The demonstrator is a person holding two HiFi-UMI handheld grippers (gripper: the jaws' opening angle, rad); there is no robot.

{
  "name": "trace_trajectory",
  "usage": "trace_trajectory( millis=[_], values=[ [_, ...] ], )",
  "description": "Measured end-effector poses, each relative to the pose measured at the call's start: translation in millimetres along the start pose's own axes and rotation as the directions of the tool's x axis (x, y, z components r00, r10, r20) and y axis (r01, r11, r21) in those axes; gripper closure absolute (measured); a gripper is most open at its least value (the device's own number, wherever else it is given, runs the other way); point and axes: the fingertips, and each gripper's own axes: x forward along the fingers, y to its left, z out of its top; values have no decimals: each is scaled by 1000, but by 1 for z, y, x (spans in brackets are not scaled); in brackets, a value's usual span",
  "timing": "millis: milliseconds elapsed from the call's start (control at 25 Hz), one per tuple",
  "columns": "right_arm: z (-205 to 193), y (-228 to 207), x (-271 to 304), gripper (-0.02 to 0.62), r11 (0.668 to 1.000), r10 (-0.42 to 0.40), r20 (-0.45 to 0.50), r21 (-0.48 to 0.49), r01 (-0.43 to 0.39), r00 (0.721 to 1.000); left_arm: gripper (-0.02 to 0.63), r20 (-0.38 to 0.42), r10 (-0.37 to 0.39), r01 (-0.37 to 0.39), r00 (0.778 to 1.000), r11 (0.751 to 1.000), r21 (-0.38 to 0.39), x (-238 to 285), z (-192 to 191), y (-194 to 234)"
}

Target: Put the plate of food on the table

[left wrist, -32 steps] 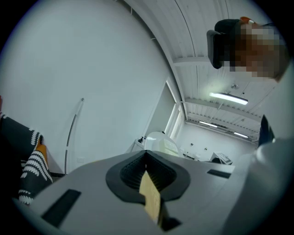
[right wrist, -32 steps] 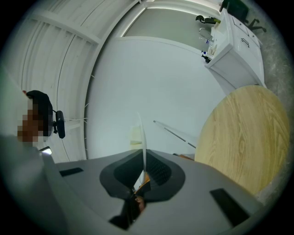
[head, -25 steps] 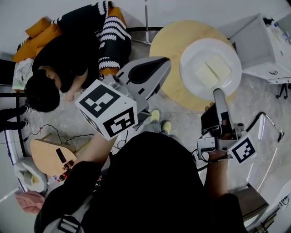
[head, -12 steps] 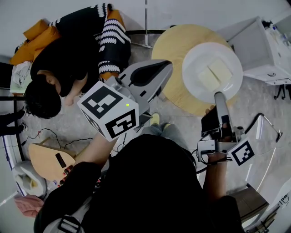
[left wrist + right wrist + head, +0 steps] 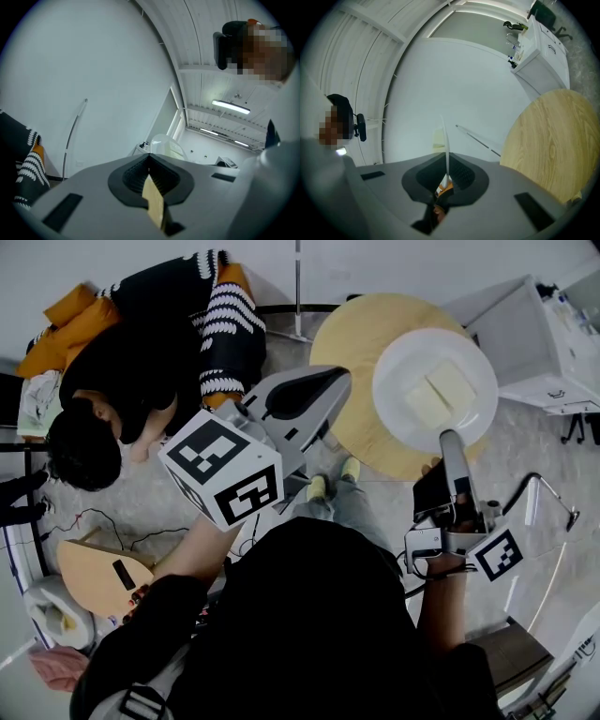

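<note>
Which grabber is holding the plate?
The right gripper: it pinches the white plate by its rim. The left gripper holds nothing.

The person wears a black top (image 5: 309, 615) and a grey buckled strap (image 5: 142, 699). The grey left gripper (image 5: 345, 381) and right gripper (image 5: 449, 435) each carry a white cube (image 5: 223, 470) with black square markers.
</note>
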Motion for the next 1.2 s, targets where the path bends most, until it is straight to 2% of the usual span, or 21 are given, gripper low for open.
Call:
trace_trajectory(
  millis=[280, 480, 560, 1200],
  values=[
    [18, -12, 1, 578, 1000, 3, -3, 8, -3, 1000, 613, -3, 7, -7, 1000, 1000, 16, 21, 6, -2],
    [64, -58, 22, 578, 999, -8, -13, 33, 8, 1000, 613, -22, 25, -24, 999, 1000, 7, 88, 6, 16],
    [72, -67, 25, 578, 999, -12, -18, 38, 13, 1000, 613, -21, 22, -22, 1000, 1000, 12, 100, 8, 18],
    [71, -61, 31, 578, 997, 43, -61, 61, -39, 997, 613, -9, 73, -72, 997, 995, 68, 95, 31, 7]
  ],
)
